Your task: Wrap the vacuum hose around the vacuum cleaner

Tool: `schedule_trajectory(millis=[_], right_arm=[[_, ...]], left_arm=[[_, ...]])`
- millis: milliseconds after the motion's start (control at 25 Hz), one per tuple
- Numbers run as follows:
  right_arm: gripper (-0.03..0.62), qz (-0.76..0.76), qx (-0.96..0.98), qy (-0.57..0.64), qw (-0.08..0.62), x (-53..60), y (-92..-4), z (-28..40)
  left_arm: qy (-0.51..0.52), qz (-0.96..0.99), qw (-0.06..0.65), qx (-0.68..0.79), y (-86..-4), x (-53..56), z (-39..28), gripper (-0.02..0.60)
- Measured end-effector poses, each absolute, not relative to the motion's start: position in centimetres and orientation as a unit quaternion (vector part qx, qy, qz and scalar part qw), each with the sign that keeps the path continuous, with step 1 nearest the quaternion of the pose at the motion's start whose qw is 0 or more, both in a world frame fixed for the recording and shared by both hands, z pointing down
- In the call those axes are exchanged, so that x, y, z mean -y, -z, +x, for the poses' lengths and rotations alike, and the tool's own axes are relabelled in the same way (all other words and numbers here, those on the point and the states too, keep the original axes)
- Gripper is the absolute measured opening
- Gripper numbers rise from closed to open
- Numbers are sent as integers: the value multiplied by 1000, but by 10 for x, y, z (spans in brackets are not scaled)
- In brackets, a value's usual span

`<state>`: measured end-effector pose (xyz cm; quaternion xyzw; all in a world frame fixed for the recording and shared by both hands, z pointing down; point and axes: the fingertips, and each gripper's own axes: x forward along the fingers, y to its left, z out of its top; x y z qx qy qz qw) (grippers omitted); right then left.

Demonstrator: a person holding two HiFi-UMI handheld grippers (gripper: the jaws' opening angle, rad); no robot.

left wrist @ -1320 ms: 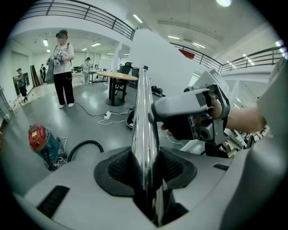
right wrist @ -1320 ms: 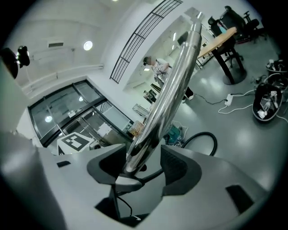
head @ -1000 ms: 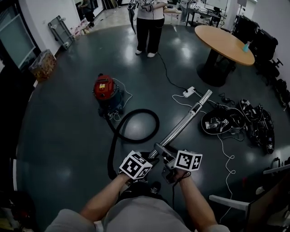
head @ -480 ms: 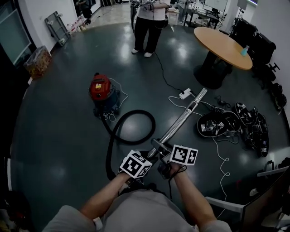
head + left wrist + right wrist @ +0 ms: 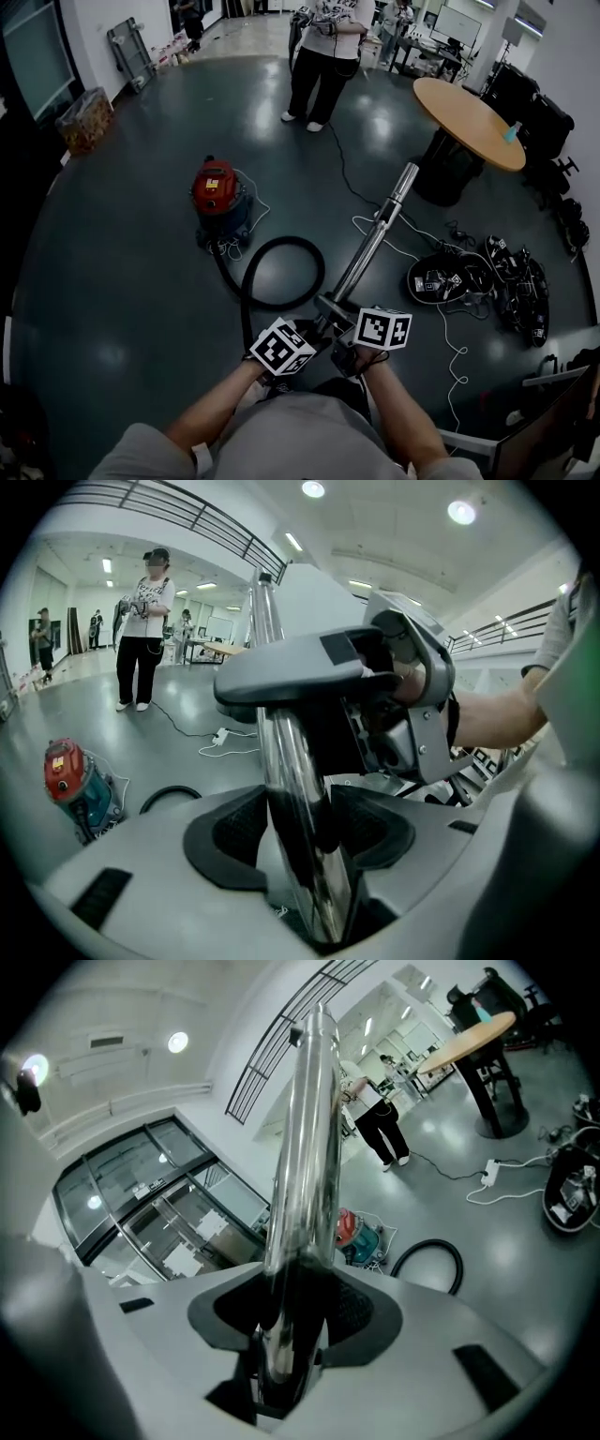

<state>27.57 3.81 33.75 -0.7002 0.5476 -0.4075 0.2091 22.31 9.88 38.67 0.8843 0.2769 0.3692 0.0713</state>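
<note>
The red vacuum cleaner stands on the dark floor. Its black hose curls in a loop from it toward me. The chrome wand slants up and away, its far end raised. My left gripper holds the wand's near end just below the grey handle; the tube fills the gap between its pads while the jaws are opening. My right gripper sits beside it, its jaws closing on the same tube, pads against both sides. The vacuum cleaner shows beyond.
A person stands at the far side, with a cord trailing across the floor. A round wooden table is at the right. Black gear and cables lie on the floor at the right. A box sits far left.
The wand's far end has risen off the floor and swung left, away from the power strip. The hose loop has drawn closer to me. Both grippers stay at the wand's near end.
</note>
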Motion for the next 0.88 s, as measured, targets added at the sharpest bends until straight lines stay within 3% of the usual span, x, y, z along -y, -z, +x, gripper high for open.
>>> schedule_trajectory(millis=[120, 440, 880], right_arm=[[163, -699, -557, 409, 186, -38, -341, 285], [163, -678, -592, 426, 91, -46, -354, 330], [163, -609, -672, 411, -97, -52, -365, 350]], left_arm=[[-365, 884, 79, -282, -385, -87, 222, 270], [-367, 901, 64, -223, -378, -49, 245, 276], [-327, 923, -135, -153, -312, -16, 307, 275]])
